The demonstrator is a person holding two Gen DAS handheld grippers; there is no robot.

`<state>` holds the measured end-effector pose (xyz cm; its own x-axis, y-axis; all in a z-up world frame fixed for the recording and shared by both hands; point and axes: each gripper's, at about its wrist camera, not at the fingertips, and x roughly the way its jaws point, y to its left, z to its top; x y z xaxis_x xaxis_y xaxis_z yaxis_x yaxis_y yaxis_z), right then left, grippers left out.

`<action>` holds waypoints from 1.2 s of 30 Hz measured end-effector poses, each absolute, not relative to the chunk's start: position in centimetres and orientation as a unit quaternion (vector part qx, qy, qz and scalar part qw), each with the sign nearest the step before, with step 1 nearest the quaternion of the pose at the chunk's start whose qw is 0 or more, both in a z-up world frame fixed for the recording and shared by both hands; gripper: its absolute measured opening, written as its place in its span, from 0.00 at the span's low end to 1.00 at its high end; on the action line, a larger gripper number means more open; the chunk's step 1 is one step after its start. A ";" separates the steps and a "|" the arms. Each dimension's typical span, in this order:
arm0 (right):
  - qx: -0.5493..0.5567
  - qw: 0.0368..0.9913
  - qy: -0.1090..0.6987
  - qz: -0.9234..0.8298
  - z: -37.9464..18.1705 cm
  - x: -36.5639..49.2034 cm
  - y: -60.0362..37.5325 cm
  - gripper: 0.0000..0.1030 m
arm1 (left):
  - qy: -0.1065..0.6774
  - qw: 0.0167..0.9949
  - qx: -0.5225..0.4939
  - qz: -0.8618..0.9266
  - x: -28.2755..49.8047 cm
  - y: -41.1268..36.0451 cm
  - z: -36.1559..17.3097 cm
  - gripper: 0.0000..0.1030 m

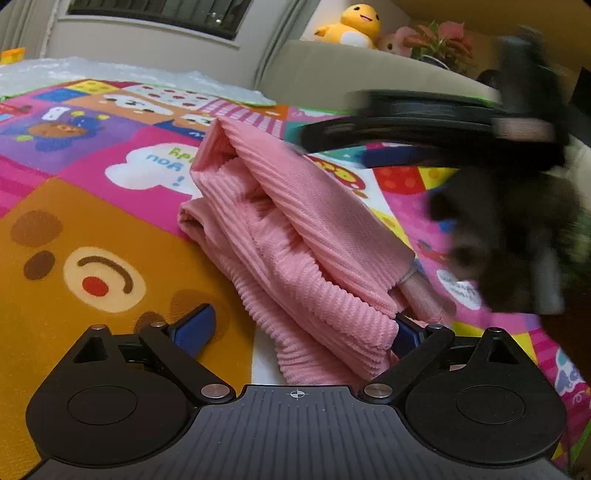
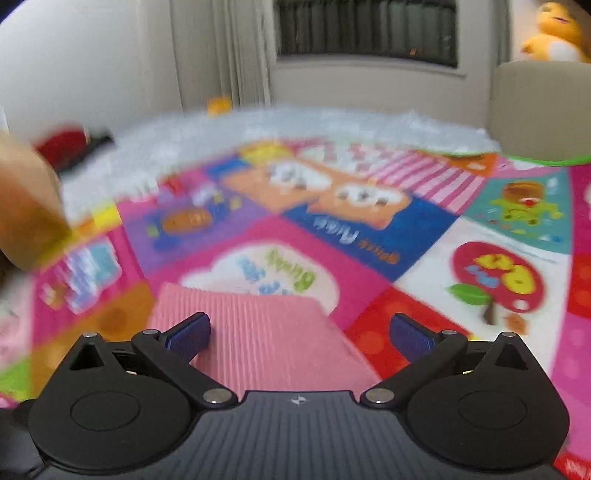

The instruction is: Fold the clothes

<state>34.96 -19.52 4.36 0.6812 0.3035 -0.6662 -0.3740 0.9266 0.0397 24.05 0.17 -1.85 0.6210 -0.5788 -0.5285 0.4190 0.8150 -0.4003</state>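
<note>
— Right, how do the tools stand on your end?

— My left tool has its fingers spread wide. The pink ribbed garment lies bunched between them; its near edge touches the right blue pad, while the left pad sits clear of it over the mat. Nothing is clamped. My right tool is also spread wide, with a flat fold of the same pink cloth lying between and under its fingers. I cannot tell whether those pads touch it; that view is blurred.

— Where is the garment lying?

— On the colourful play mat, a patchwork of cartoon panels, roughly folded into a thick bundle with several layers showing.

— Anything in the way?

— From the left wrist I see the right tool as a dark blurred shape above the far end of the bundle. Behind the mat there is crinkled white sheeting, a beige sofa arm, and a window.

— Counts?

— One garment, two tools, one yellow plush toy, one pink plush beside a potted plant.
</note>
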 end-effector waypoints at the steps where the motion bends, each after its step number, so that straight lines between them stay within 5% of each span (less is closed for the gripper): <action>1: -0.075 0.907 0.376 0.174 3.1 35.8 -18.1 1.00 | 0.332 0.892 -0.124 -0.281 24.0 0.3 -1.9 0.95; 14: -0.050 0.918 0.360 0.157 2.4 34.2 -18.1 1.00 | 0.319 0.849 -0.236 -0.348 24.5 4.1 -0.9 0.96; 23: -0.035 0.933 0.319 0.162 4.3 29.8 -21.0 1.00 | 0.223 0.860 -0.237 -0.394 28.0 3.8 5.3 0.98; 31: -0.105 0.918 0.311 0.223 0.7 23.9 -19.8 1.00 | 0.325 0.843 -0.290 -0.317 34.8 3.4 -0.5 0.97; 34: -0.128 0.923 0.294 0.213 -0.1 23.2 -19.3 1.00 | 0.342 0.843 -0.301 -0.285 35.0 4.7 -1.8 0.85; 36: -0.124 0.920 0.302 0.214 0.1 23.6 -19.3 1.00 | 0.347 0.851 -0.288 -0.268 34.6 5.0 -1.6 0.91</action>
<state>23.59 -19.34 0.08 0.7253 0.3193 -0.6099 -0.4696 0.8773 -0.0991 34.57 5.03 -1.55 0.6157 -0.6562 -0.4363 0.2557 0.6901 -0.6770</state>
